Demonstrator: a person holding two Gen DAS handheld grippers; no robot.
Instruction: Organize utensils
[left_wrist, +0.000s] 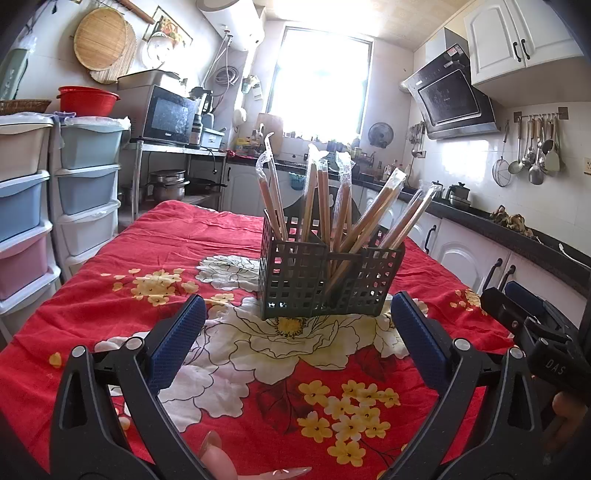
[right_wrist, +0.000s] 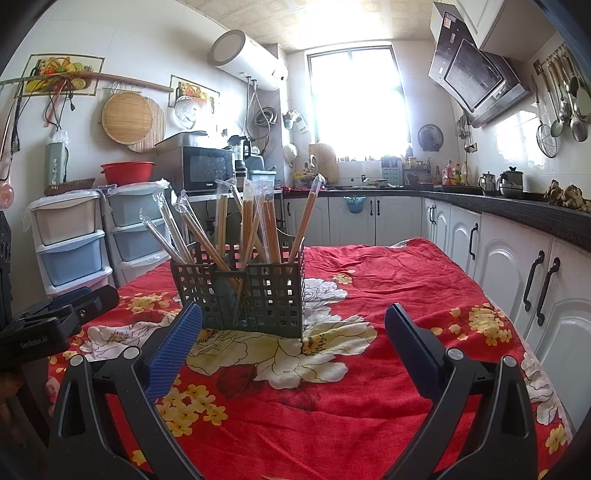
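A dark grid-walled utensil caddy (left_wrist: 325, 280) stands on the red floral tablecloth (left_wrist: 147, 258) near the table's middle. Several pairs of wrapped wooden chopsticks (left_wrist: 343, 206) stand tilted in its compartments. My left gripper (left_wrist: 297, 314) is open and empty, just in front of the caddy. My right gripper (right_wrist: 291, 325) is open and empty, in front of the caddy (right_wrist: 243, 291) and slightly to its right; the chopsticks (right_wrist: 251, 221) lean outwards. The right gripper shows at the right edge of the left wrist view (left_wrist: 532, 325), and the left gripper at the left edge of the right wrist view (right_wrist: 55, 321).
Stacked plastic drawers (left_wrist: 85, 184) stand left of the table. White cabinets with a dark counter (right_wrist: 517, 214) run along the right. A microwave (right_wrist: 207, 168) sits on a shelf at the back left. The window glare is strong.
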